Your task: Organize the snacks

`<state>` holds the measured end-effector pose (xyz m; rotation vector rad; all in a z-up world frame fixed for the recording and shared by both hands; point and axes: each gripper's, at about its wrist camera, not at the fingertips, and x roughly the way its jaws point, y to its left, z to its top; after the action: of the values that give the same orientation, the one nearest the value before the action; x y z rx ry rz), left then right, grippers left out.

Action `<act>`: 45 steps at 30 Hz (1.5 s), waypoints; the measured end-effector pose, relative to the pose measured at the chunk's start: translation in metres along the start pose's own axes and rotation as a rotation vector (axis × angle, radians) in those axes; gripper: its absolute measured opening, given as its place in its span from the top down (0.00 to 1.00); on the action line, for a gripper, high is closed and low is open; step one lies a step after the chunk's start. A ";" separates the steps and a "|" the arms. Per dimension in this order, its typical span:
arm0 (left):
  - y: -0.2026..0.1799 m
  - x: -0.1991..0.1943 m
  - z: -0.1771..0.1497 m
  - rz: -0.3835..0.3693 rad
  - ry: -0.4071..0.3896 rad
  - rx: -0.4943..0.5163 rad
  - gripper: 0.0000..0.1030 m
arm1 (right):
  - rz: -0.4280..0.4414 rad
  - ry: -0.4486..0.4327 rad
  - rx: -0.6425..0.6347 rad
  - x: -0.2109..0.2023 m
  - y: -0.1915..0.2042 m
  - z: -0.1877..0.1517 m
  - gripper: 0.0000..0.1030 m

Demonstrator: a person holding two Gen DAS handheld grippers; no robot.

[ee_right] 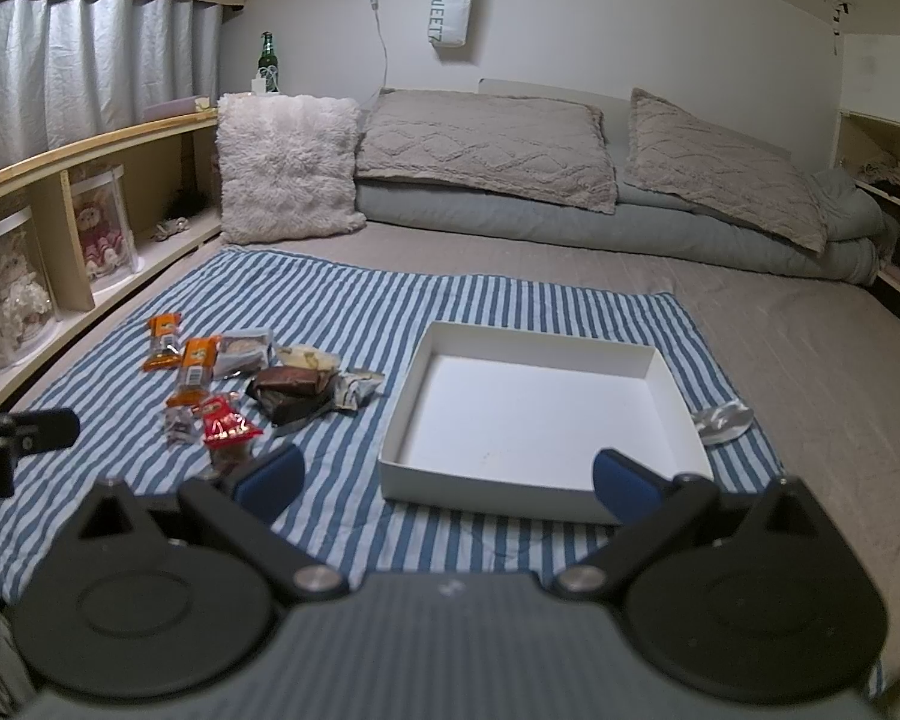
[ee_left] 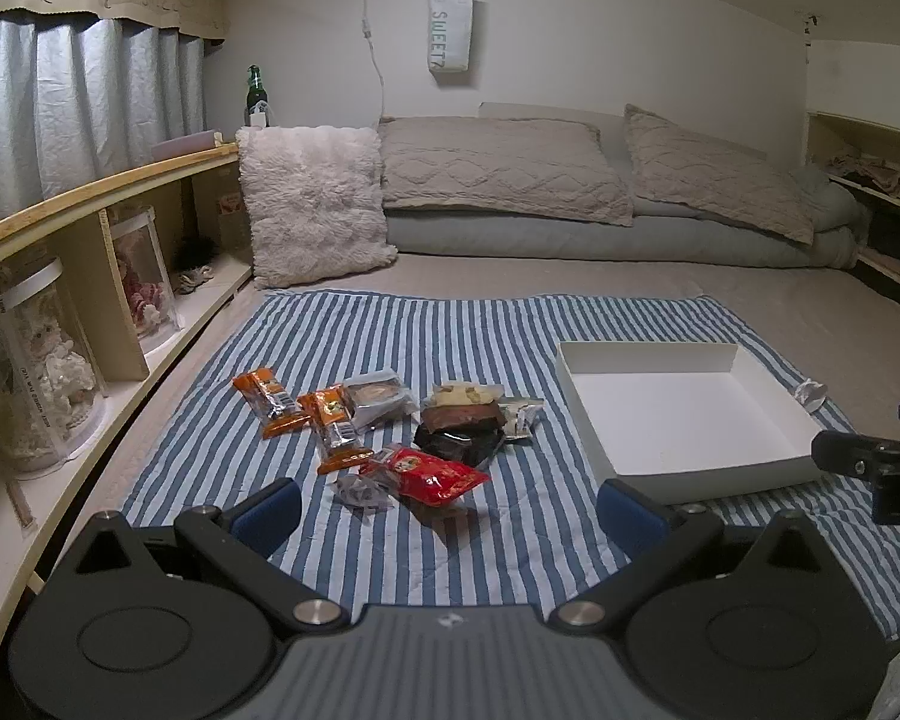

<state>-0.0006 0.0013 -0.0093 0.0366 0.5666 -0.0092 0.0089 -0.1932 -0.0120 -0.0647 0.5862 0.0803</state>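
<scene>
Several wrapped snacks lie in a loose pile on a blue-striped cloth [ee_left: 462,324]: two orange packets [ee_left: 270,402], a red packet [ee_left: 429,474], a dark brown packet [ee_left: 459,429] and silver ones. An empty white box [ee_left: 690,420] sits to their right; it also shows in the right wrist view [ee_right: 540,414]. My left gripper [ee_left: 450,510] is open and empty, just in front of the red packet. My right gripper [ee_right: 450,480] is open and empty, in front of the box's near wall. The snacks also show in the right wrist view [ee_right: 288,387].
A crumpled silver wrapper [ee_right: 723,420] lies right of the box. A fluffy cushion [ee_left: 315,204], pillows and a folded quilt [ee_left: 630,234] lie at the back. A wooden shelf [ee_left: 90,192] with clear jars runs along the left. Another shelf stands at the right.
</scene>
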 end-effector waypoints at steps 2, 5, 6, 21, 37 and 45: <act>0.003 -0.004 0.004 0.003 0.000 -0.002 0.00 | 0.000 0.000 0.000 0.000 0.000 0.000 0.00; 0.003 -0.004 0.005 0.005 -0.001 -0.002 0.00 | -0.001 0.001 -0.001 0.000 0.000 0.000 0.00; 0.004 -0.004 0.005 0.005 -0.001 -0.002 0.00 | -0.001 0.000 -0.001 0.000 0.000 0.000 0.00; 0.009 -0.001 0.019 0.083 -0.011 -0.018 0.00 | -0.001 0.005 -0.024 0.006 0.001 0.009 0.00; 0.030 0.032 0.087 0.246 -0.095 -0.029 0.00 | 0.084 -0.084 -0.114 0.037 0.028 0.045 0.00; 0.052 0.076 0.114 0.281 -0.057 -0.071 0.00 | 0.191 -0.113 -0.180 0.079 0.054 0.053 0.00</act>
<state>0.1258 0.0491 0.0482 0.0465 0.5009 0.2822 0.0987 -0.1303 -0.0136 -0.1776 0.4696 0.3205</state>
